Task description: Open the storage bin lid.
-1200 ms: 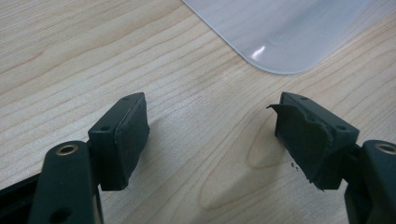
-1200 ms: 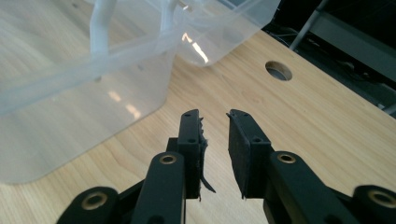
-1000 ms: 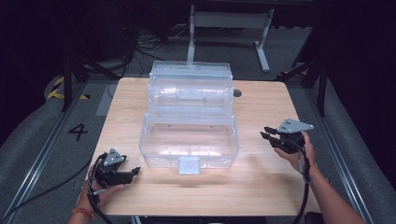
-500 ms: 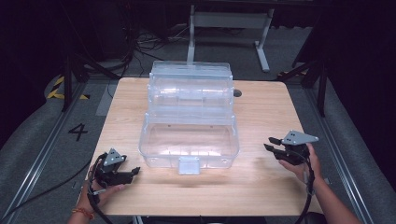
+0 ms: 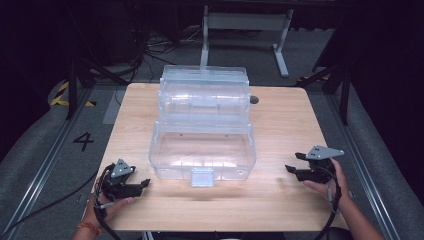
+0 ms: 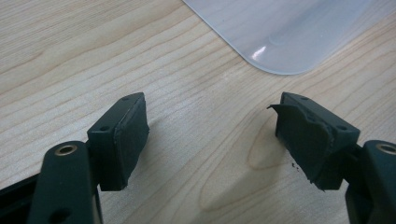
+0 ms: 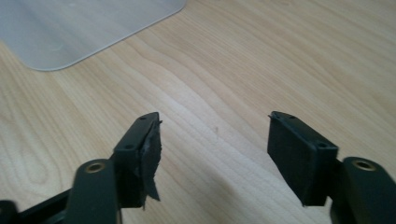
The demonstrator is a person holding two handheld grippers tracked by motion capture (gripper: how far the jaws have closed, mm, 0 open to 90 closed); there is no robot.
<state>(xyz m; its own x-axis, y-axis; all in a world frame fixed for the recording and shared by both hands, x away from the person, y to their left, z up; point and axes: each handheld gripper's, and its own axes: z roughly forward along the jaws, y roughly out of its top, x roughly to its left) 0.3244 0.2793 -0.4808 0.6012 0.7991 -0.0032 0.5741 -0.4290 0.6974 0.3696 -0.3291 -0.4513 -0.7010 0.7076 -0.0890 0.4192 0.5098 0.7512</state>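
While high view shows whole clear box (image 5: 202, 135), both tongs (image 6: 212, 135) (image 7: 212, 149) gape over bare table (image 5: 280, 200).

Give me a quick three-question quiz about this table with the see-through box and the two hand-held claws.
1. True or false: the left gripper is clamped on the clear plastic box.
2. Which gripper lies nearer the box's front latch? A) left B) right
3. Fill in: both grippers hover over the bare ____ table, jaws apart and holding nothing.

Key: 1. False; its jaws stand open beside the box corner, as the left gripper view shows. 2. A; the right gripper sits farther out, toward the table's right edge. 3. Wooden.
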